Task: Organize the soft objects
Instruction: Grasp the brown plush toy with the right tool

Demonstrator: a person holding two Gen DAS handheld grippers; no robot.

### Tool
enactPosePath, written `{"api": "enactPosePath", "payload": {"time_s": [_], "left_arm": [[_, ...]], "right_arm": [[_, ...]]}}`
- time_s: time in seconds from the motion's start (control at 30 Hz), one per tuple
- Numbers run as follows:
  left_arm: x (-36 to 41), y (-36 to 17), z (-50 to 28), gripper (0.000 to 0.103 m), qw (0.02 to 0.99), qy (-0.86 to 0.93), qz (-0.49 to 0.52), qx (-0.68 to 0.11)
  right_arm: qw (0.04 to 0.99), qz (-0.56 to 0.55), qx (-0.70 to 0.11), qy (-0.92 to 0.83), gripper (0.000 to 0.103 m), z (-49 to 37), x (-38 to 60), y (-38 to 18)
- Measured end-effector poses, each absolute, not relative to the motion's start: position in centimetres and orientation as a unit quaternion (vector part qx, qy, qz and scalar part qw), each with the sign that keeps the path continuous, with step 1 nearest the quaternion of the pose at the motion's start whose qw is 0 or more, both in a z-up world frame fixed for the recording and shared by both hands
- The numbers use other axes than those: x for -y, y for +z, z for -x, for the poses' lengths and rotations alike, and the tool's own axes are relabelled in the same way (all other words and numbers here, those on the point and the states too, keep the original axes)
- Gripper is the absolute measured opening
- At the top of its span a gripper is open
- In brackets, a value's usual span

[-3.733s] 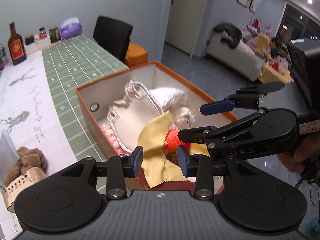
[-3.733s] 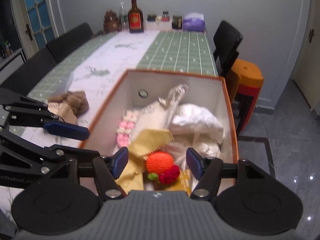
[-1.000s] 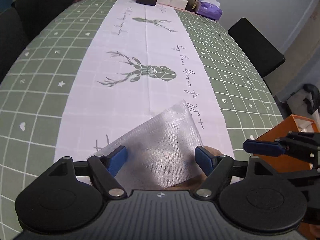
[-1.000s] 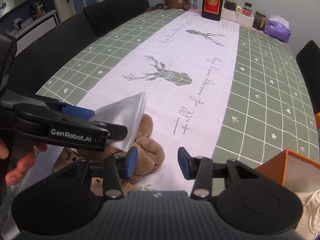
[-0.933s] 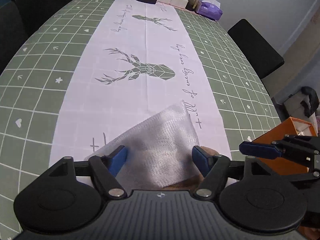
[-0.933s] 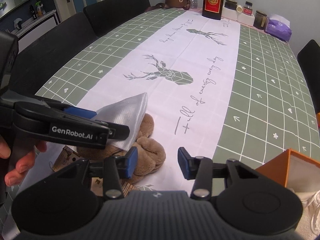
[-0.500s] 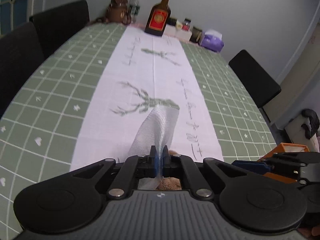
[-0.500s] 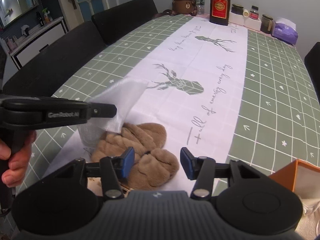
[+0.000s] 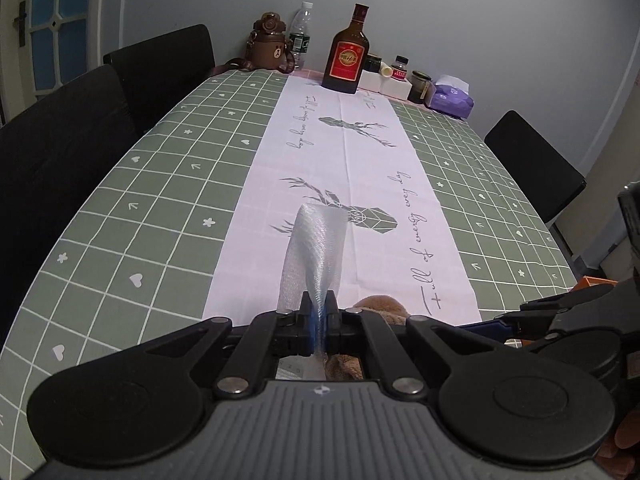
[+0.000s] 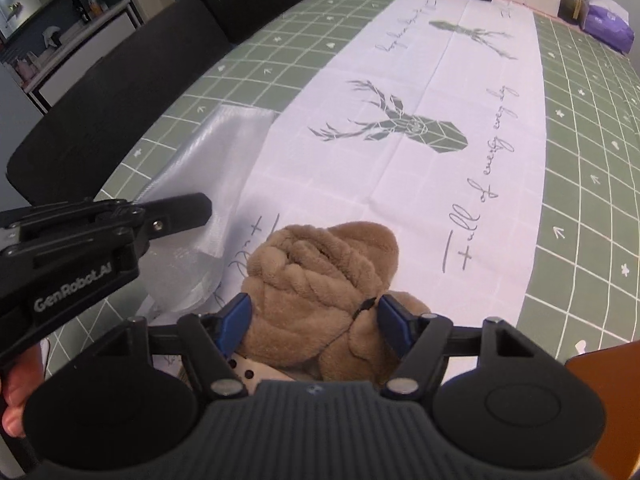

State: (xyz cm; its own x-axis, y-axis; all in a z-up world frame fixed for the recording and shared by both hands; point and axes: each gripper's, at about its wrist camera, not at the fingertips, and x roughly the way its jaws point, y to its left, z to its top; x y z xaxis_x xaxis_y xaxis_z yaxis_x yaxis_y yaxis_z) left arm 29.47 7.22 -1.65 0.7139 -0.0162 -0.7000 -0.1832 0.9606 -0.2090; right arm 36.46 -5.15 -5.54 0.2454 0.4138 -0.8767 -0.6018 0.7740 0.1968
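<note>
The left gripper (image 9: pixel 319 322) is closed on a sheer white mesh cloth (image 9: pixel 316 256), which is pinched between the two blue pads and stands up and forward from them as a narrow, twisted band. In the right wrist view the same left gripper (image 10: pixel 202 210) is seen from the side, with the mesh cloth (image 10: pixel 208 168) spread beyond it and hanging beneath it over the boundary between the green checked tablecloth (image 10: pixel 592 128) and the white deer-print runner (image 10: pixel 404 92). The right gripper (image 10: pixel 314 320) is held wide, with one blue pad on each side of a brown plush knotted item (image 10: pixel 320 276) that rests on the runner; whether the pads touch the plush cannot be told. Beneath the near edge of the plush, a pale perforated piece (image 10: pixel 248 370) is partly exposed. In the left wrist view only a small part of the brown plush (image 9: pixel 380 306) is visible just beyond the closed fingers. An orange box corner (image 10: pixel 600 404) is seen at the lower right edge. At the far end of the table a brown liquor bottle (image 9: pixel 347 58), a bear-shaped flask (image 9: pixel 272 46), a clear water bottle (image 9: pixel 301 32), small jars (image 9: pixel 400 70) and a purple tissue pack (image 9: pixel 452 98) are grouped. Black chairs (image 9: pixel 160 76) are placed along the table.
</note>
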Motion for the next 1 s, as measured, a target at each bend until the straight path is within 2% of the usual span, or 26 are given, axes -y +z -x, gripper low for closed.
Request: {"api": "enactPosePath", "payload": {"time_s": [0.2, 0.3, 0.6, 0.63, 1.0], "left_arm": [[-7.4, -2.2, -29.4, 0.003, 0.914, 0.044, 0.137, -0.378], [-7.5, -2.6, -29.5, 0.003, 0.912, 0.045, 0.141, -0.382], [-7.5, -2.7, -29.1, 0.003, 0.912, 0.048, 0.138, -0.384], [-7.4, -2.5, -29.0, 0.003, 0.913, 0.048, 0.136, -0.383], [-6.6, 0.8, -27.4, 0.003, 0.928, 0.05, 0.116, -0.351]], "right_arm": [[0.778, 0.107, -0.536, 0.31, 0.08, -37.2, 3.7, -6.9], [0.779, 0.12, -0.536, 0.303, 0.074, -37.4, 3.4, -7.2], [0.793, 0.126, -0.516, 0.299, 0.045, -37.1, 4.3, -6.7], [0.796, 0.125, -0.51, 0.3, 0.03, -37.0, 4.3, -6.4], [0.827, 0.119, -0.459, 0.303, 0.029, -35.4, 5.7, -1.9]]}}
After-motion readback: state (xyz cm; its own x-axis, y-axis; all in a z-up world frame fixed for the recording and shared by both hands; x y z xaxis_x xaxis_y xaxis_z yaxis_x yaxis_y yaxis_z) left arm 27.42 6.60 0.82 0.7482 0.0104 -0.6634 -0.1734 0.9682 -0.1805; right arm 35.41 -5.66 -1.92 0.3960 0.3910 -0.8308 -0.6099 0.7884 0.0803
